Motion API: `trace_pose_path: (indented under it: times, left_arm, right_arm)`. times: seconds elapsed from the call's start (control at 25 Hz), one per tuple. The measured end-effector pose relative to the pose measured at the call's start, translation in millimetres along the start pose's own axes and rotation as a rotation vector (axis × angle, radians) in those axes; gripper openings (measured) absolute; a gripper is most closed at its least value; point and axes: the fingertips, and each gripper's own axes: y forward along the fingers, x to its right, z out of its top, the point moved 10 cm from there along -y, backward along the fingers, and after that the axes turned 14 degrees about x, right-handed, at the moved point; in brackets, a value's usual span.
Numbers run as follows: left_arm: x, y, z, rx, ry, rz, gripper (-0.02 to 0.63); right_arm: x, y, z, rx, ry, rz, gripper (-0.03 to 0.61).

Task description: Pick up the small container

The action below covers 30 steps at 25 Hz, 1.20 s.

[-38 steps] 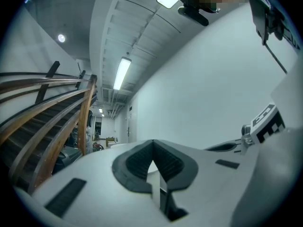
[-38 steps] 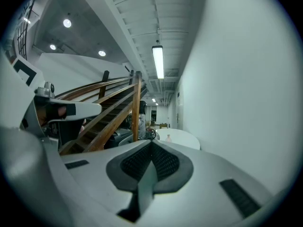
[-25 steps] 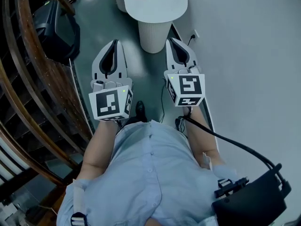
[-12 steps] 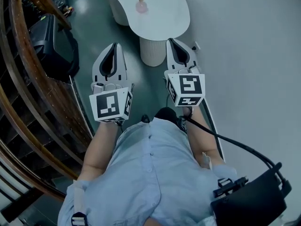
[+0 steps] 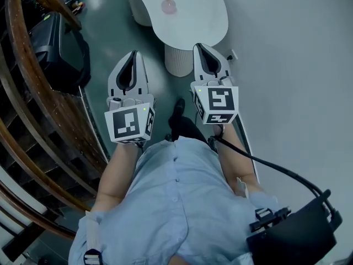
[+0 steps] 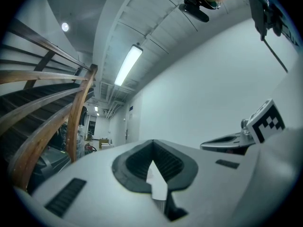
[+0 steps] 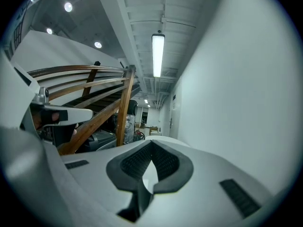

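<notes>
Corridor with a dark green floor [image 5: 110, 43], a white wall [image 5: 287, 65] and a wooden stair rail [image 5: 33, 93] to the left of the counter [image 5: 193, 21]. The small pink container [image 5: 169, 5] stands on the counter, towards its far edge. Left tongs [image 5: 132, 55] and right tongs [image 5: 201, 48] are held level on the counter's near side, apart from the container, each closed with nothing between its jaws. Progress: nothing grasped yet; the approach, opening and pickup all remain.

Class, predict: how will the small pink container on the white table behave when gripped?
The container looks small, so probably light. Its rounded body and narrow neck suggest it could roll if tipped. The smooth table may let it slide.
</notes>
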Motion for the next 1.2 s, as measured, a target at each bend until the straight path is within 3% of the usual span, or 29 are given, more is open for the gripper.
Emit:
trace_pose_path:
  times: [0.64, 1.2]
  left_arm:
    - [-8, 5, 1, -0.011, -0.005, -0.042, -0.001]
    - [-10, 18, 6, 0.031, 0.009, -0.058, -0.001]
  right_arm:
    - [-18, 9, 0, -0.007, 0.005, 0.012, 0.000]
    - [-5, 18, 4, 0.027, -0.009, -0.014, 0.000]
